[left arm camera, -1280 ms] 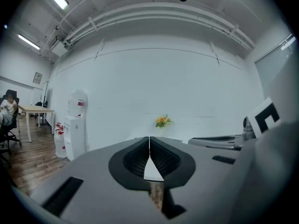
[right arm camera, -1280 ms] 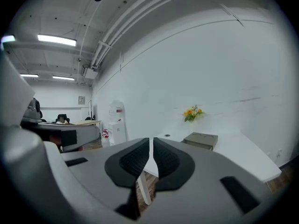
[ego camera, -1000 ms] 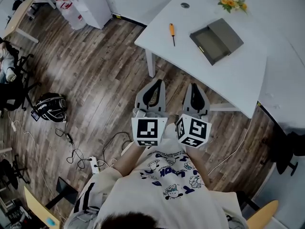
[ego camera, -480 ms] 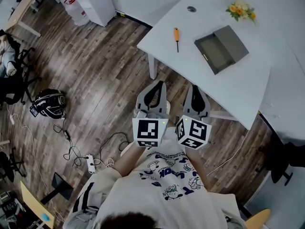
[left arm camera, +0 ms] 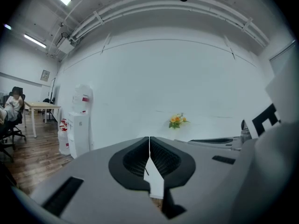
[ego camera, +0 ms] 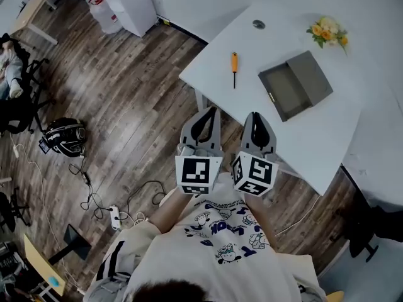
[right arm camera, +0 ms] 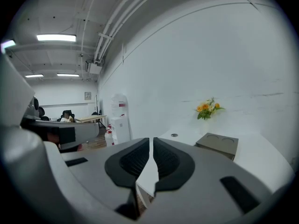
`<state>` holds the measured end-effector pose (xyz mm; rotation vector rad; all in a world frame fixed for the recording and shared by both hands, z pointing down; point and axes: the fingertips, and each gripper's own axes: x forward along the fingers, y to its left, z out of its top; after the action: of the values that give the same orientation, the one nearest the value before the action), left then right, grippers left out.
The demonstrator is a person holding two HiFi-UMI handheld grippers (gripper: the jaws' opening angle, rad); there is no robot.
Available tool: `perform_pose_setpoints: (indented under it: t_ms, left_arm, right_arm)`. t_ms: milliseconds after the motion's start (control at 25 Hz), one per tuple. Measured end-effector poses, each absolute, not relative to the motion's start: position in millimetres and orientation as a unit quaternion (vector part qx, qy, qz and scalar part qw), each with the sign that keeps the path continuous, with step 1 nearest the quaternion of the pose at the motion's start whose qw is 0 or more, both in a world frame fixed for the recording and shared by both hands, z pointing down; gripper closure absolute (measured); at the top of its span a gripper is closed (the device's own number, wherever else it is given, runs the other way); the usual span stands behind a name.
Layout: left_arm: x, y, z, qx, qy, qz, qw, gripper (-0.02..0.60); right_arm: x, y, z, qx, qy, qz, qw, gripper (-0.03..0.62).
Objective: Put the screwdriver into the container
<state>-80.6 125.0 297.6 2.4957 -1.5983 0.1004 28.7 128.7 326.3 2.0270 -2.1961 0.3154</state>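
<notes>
An orange-handled screwdriver (ego camera: 234, 67) lies on the white table (ego camera: 327, 124), left of a grey open container (ego camera: 295, 85) that also shows in the right gripper view (right arm camera: 217, 145). Both grippers are held side by side in front of the person's chest, short of the table's near edge. The left gripper (ego camera: 205, 114) (left arm camera: 149, 140) is shut with nothing between its jaws. The right gripper (ego camera: 259, 117) (right arm camera: 151, 143) is shut and empty too. In the gripper views the screwdriver is not visible.
Yellow flowers (ego camera: 327, 31) (left arm camera: 176, 120) (right arm camera: 207, 108) and a small round disc (ego camera: 259, 24) sit at the table's far side. White water dispensers (ego camera: 132, 2) stand by the wall. A black backpack (ego camera: 62, 138) and cables (ego camera: 101, 200) lie on the wooden floor at left.
The table, screwdriver and container have shifted slightly nearer and to the right in the head view as the person steps toward them. Both grippers keep the same pose, shut.
</notes>
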Motion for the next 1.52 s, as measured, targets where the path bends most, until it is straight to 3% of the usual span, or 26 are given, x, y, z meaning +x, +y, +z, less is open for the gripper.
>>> perform_pose_setpoints:
  t_ms: [1520]
  left_arm:
    - [-74.9, -39.4, 339.6, 0.804, -0.574, 0.072, 0.139, 0.565]
  right_arm:
    - [26.8, -51.1, 371.6, 0.619, -0.76, 0.167, 0.107, 0.549]
